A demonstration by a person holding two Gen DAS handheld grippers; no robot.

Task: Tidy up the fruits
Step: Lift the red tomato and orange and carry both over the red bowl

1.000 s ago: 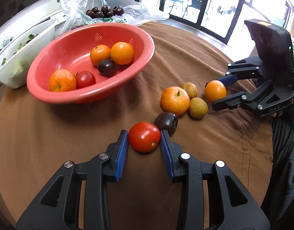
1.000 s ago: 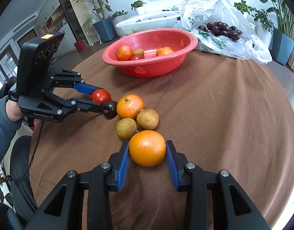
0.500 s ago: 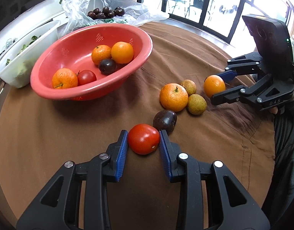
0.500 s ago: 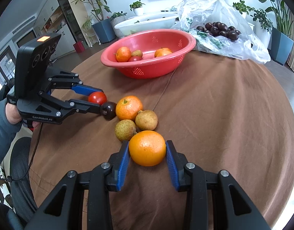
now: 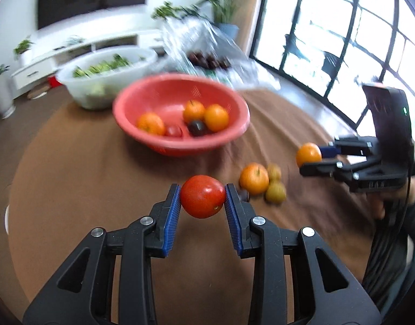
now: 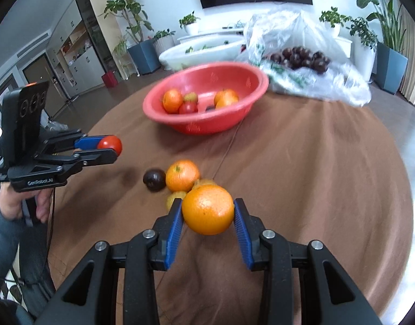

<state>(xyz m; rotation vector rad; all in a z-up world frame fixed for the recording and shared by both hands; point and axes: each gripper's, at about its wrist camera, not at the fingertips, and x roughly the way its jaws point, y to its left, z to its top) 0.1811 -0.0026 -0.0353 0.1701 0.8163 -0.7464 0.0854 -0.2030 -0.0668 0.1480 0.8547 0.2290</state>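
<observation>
My left gripper (image 5: pixel 202 201) is shut on a red tomato (image 5: pixel 202 200) and holds it above the brown tablecloth; the right wrist view shows this gripper (image 6: pixel 110 147) at the left. An orange (image 6: pixel 208 209) sits clamped in my right gripper (image 6: pixel 208 211), also off the cloth, and that gripper (image 5: pixel 310 155) shows at the right in the left wrist view. The red bowl (image 5: pixel 158 100) farther back holds several fruits. On the cloth lie an orange (image 6: pixel 182 175), a dark plum (image 6: pixel 154 179) and two small yellow-brown fruits (image 5: pixel 275 192).
A white tub of greens (image 5: pixel 104 65) stands behind the bowl. A clear plastic bag with dark fruits (image 6: pixel 302 59) lies at the back right. A person's hand (image 6: pixel 23 203) and sleeve hold the left gripper. The round table's edge (image 6: pixel 407 216) curves close on the right.
Both grippers have lifted their fruits off the cloth. The left one rose more and tilted up, so the bowl and room now show higher. The plum stayed on the cloth.
</observation>
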